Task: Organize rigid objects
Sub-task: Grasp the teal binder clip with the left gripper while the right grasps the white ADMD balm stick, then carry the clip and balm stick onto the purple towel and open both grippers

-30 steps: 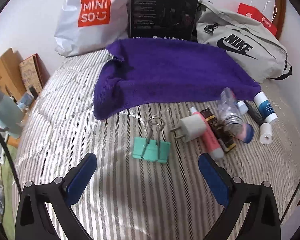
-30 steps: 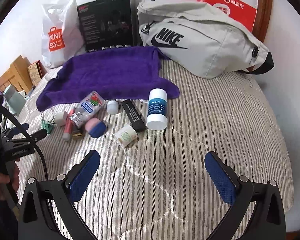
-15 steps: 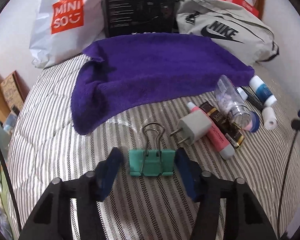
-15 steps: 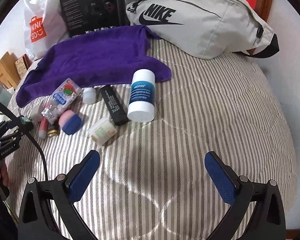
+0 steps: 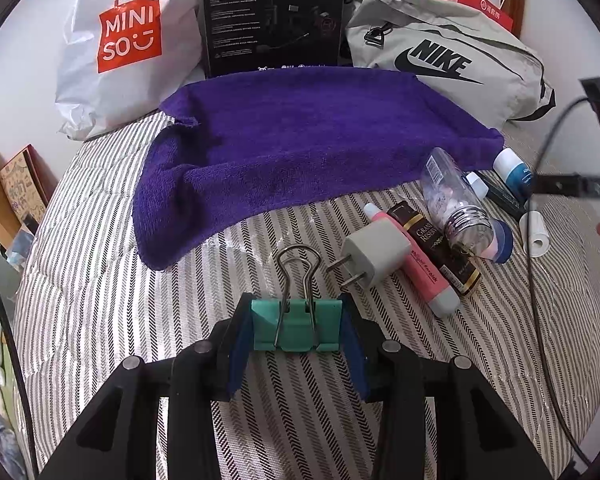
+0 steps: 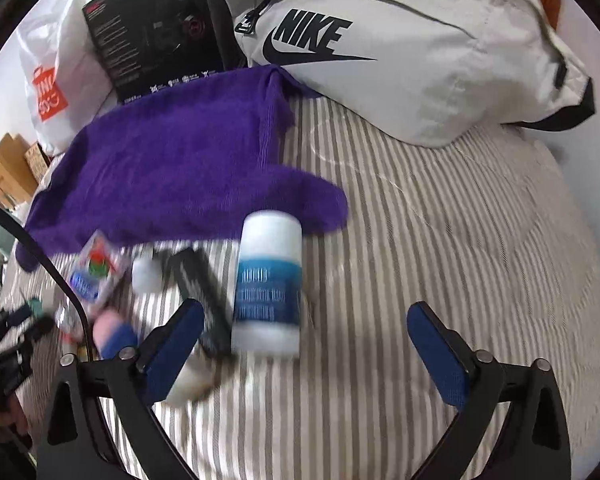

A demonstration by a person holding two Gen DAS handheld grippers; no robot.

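The left gripper (image 5: pixel 297 330) is pinching the teal binder clip (image 5: pixel 296 327) between its 2 pads, wire handles pointing ahead of the jaws. Light, stiff, slick metal; gripping the flat body seems safest. The right gripper (image 6: pixel 302 350) is gaping wide, with a white-and-blue bottle (image 6: pixel 269 285) lying just ahead between its jaws.

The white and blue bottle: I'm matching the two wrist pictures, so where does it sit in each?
Left wrist: white and blue bottle at the far right, lying past the purple towel's right corner.
Right wrist: bottle at centre, blurred, ahead of the open right gripper.
Shared landmark: the purple towel.
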